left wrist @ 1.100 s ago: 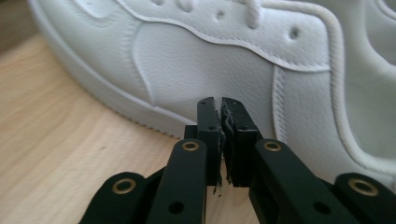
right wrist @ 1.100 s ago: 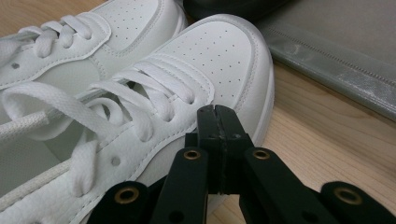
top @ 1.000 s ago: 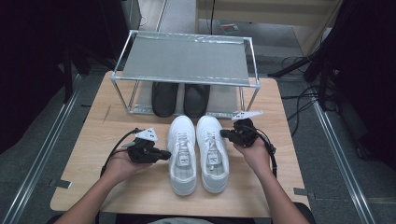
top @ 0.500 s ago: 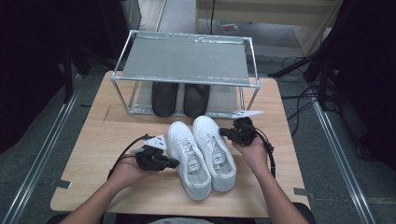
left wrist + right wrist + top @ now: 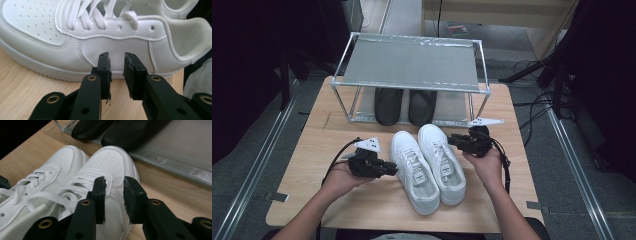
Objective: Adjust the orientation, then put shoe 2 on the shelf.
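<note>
A pair of white lace-up sneakers lies side by side mid-table, toes toward the rack: the left sneaker (image 5: 414, 170) and the right sneaker (image 5: 442, 157). My left gripper (image 5: 394, 170) points at the left sneaker's outer side (image 5: 112, 47). Its jaws have just been opening and stand a little apart, with nothing between them (image 5: 117, 56). My right gripper (image 5: 451, 140) sits by the right sneaker's toe end and looks over its laces (image 5: 82, 182). Its jaws have also just been opening, open a small gap, and hold nothing (image 5: 115, 181).
A metal-framed shoe rack (image 5: 412, 62) stands at the back of the wooden table (image 5: 312, 150). Two black shoes (image 5: 404, 105) rest on its lower shelf. Cables trail from both grippers. The table's front edge lies near the sneakers' heels.
The sneaker pair has turned, heels swung to the right and toes to the left. Both grippers' jaws, shut before, now stand slightly apart.
</note>
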`<action>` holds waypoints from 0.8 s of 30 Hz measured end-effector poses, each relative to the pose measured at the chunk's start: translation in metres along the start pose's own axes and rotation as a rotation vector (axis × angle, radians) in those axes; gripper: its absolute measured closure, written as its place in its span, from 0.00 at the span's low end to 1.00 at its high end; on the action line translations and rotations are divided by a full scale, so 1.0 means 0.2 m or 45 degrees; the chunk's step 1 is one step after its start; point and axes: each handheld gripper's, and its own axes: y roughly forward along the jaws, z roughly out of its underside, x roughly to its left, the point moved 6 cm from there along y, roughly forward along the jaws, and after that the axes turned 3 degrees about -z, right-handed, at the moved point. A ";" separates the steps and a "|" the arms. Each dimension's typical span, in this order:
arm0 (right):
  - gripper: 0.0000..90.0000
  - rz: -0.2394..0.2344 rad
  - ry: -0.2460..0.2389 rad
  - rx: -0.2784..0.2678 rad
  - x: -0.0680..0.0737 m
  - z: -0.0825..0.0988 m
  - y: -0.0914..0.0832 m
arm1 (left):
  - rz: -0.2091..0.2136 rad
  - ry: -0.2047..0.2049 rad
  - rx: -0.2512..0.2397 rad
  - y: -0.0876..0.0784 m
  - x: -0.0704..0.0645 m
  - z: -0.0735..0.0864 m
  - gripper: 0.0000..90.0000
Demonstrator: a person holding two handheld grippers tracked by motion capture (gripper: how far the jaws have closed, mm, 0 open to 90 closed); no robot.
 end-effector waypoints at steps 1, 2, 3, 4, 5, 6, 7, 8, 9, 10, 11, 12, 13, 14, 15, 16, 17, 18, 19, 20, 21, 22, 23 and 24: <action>0.78 0.000 -0.002 -0.012 0.01 0.00 -0.01 | 0.002 0.001 -0.005 -0.01 0.00 0.00 0.82; 0.77 -0.003 -0.003 -0.026 0.02 -0.01 -0.02 | 0.002 0.009 -0.018 -0.01 0.00 -0.01 0.80; 0.77 -0.004 0.002 -0.050 0.02 -0.01 -0.03 | -0.001 0.012 -0.020 -0.02 0.01 -0.01 0.79; 0.77 -0.011 0.012 -0.065 0.03 -0.02 -0.05 | -0.010 0.019 -0.016 -0.02 0.01 -0.01 0.78; 0.77 -0.008 0.018 -0.087 0.04 -0.03 -0.06 | -0.014 0.021 -0.014 -0.03 0.02 0.00 0.77; 0.77 -0.006 0.014 -0.100 0.05 -0.04 -0.07 | -0.017 0.019 -0.018 -0.03 0.02 0.00 0.76; 0.77 -0.007 0.011 -0.107 0.05 -0.04 -0.08 | -0.014 0.015 -0.017 -0.04 0.03 -0.01 0.76; 0.77 0.002 0.008 -0.109 0.06 -0.05 -0.09 | -0.020 0.019 -0.017 -0.04 0.03 -0.01 0.76; 0.76 0.006 0.004 -0.111 0.07 -0.05 -0.09 | -0.029 0.026 -0.021 -0.05 0.04 -0.01 0.76; 0.76 0.007 -0.003 -0.111 0.08 -0.05 -0.10 | -0.030 0.036 -0.024 -0.05 0.04 -0.01 0.76; 0.75 0.011 -0.006 -0.109 0.09 -0.05 -0.11 | -0.033 0.038 -0.026 -0.06 0.05 -0.01 0.75; 0.75 0.016 -0.013 -0.107 0.10 -0.04 -0.12 | -0.027 0.040 -0.024 -0.07 0.06 -0.01 0.74; 0.74 0.017 -0.027 -0.106 0.11 -0.04 -0.13 | -0.027 0.036 -0.014 -0.07 0.07 -0.01 0.72; 0.73 0.015 -0.030 -0.101 0.13 -0.04 -0.14 | -0.033 0.036 -0.010 -0.07 0.07 -0.01 0.71; 0.73 0.018 -0.035 -0.098 0.14 -0.03 -0.14 | -0.032 0.032 -0.012 -0.08 0.08 -0.02 0.70; 0.72 0.020 -0.044 -0.097 0.15 -0.03 -0.15 | -0.035 0.036 -0.008 -0.08 0.08 -0.02 0.68; 0.71 0.023 -0.055 -0.098 0.17 -0.03 -0.16 | -0.036 0.037 -0.015 -0.08 0.09 -0.03 0.67; 0.70 0.029 -0.063 -0.100 0.18 -0.02 -0.17 | -0.035 0.041 -0.021 -0.09 0.09 -0.03 0.65; 0.69 0.028 -0.069 -0.101 0.19 -0.02 -0.18 | -0.031 0.035 -0.025 -0.09 0.10 -0.04 0.64; 0.68 0.026 -0.073 -0.103 0.21 -0.01 -0.19 | -0.030 0.034 -0.033 -0.09 0.11 -0.05 0.63; 0.66 0.025 -0.072 -0.102 0.22 -0.01 -0.20 | -0.028 0.029 -0.035 -0.09 0.11 -0.05 0.62; 0.63 0.025 -0.073 -0.105 0.23 0.00 -0.20 | -0.028 0.026 -0.043 -0.09 0.12 -0.06 0.60; 0.60 0.024 -0.072 -0.106 0.24 0.00 -0.21 | -0.033 0.024 -0.040 -0.10 0.13 -0.07 0.59; 0.59 0.023 -0.078 -0.112 0.26 0.01 -0.21 | -0.031 0.016 -0.061 -0.10 0.14 -0.07 0.58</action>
